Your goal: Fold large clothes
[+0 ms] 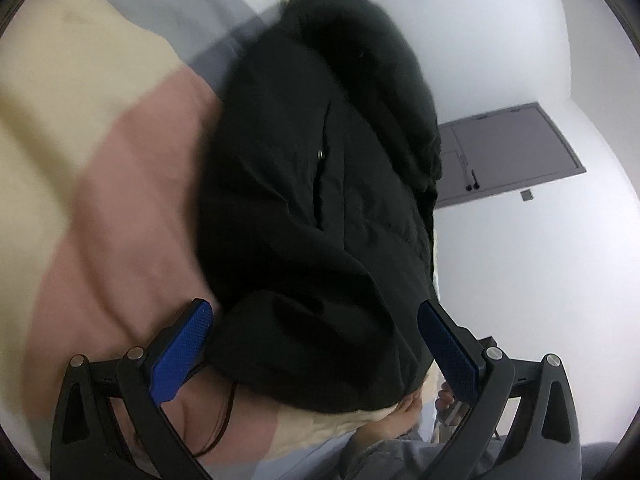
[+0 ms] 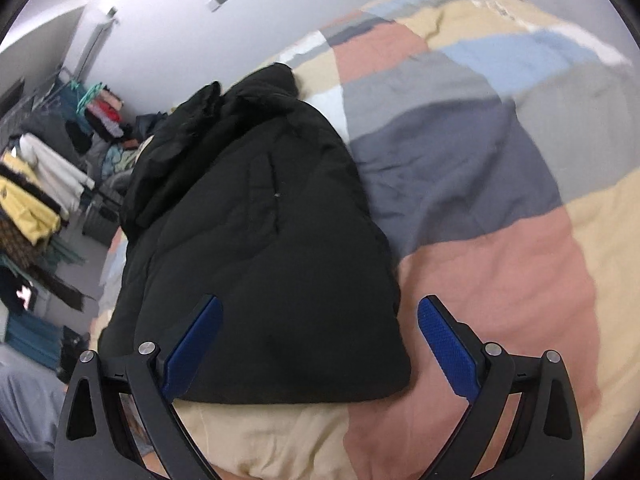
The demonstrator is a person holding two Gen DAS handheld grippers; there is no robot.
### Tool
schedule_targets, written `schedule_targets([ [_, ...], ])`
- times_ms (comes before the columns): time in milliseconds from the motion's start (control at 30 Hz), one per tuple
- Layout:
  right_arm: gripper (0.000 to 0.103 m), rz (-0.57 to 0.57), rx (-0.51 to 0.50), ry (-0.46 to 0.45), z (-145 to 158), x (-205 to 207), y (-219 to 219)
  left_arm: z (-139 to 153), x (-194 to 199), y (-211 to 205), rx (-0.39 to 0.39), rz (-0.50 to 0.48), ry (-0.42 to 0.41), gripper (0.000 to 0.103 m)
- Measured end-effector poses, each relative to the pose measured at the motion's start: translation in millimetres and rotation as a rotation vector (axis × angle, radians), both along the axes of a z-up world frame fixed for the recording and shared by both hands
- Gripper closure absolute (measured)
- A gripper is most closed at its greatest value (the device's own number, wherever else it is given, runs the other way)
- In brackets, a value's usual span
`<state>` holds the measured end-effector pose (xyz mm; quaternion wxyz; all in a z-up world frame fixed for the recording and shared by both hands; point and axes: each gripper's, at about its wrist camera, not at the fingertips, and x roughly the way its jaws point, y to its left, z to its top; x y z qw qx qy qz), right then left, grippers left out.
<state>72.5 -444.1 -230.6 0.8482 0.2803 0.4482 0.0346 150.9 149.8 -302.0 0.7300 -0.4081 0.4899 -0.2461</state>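
A large black padded coat [image 1: 320, 184] lies folded lengthwise on the bed, with its fur-trimmed hood at the far end. It also shows in the right wrist view [image 2: 260, 240]. My left gripper [image 1: 314, 312] is open, its blue pads on either side of the coat's near rounded end, above it and not gripping. My right gripper [image 2: 318, 312] is open, hovering over the coat's near hem, its left pad over the black fabric and its right pad over the quilt.
The coat rests on a patchwork quilt [image 2: 500, 240] of pink, cream, grey and blue blocks. A clothes rack [image 2: 44, 184] with hung garments stands left of the bed. A grey door [image 1: 512, 152] is in the white wall. A person's hand [image 1: 444, 394] shows near the left gripper.
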Motion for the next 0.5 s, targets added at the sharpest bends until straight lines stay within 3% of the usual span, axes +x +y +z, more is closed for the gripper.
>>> schedule_targets([
  [233, 0.009, -0.016, 0.039, 0.048, -21.9, 12.0, -3.8, -11.0, 20.0, -37.2, 0.103, -0.076, 0.007, 0.001],
  [300, 0.015, -0.002, 0.070, 0.075, -30.6, 16.0, -2.2, -12.2, 18.5, -37.3, 0.092, -0.066, 0.004, 0.002],
  [367, 0.026, 0.026, 0.116, 0.061, -31.3, 15.8, 2.2, -11.2, 15.4, -32.9, 0.025, -0.057, -0.009, 0.003],
  [433, 0.026, 0.059, 0.120, 0.016, -23.1, 14.4, 8.8, -6.4, 9.3, -32.2, -0.031, -0.058, -0.036, 0.013],
  [500, 0.026, 0.084, 0.135, -0.020, -15.7, 12.7, 12.1, -5.0, 5.5, -32.0, -0.043, -0.058, -0.038, 0.029],
])
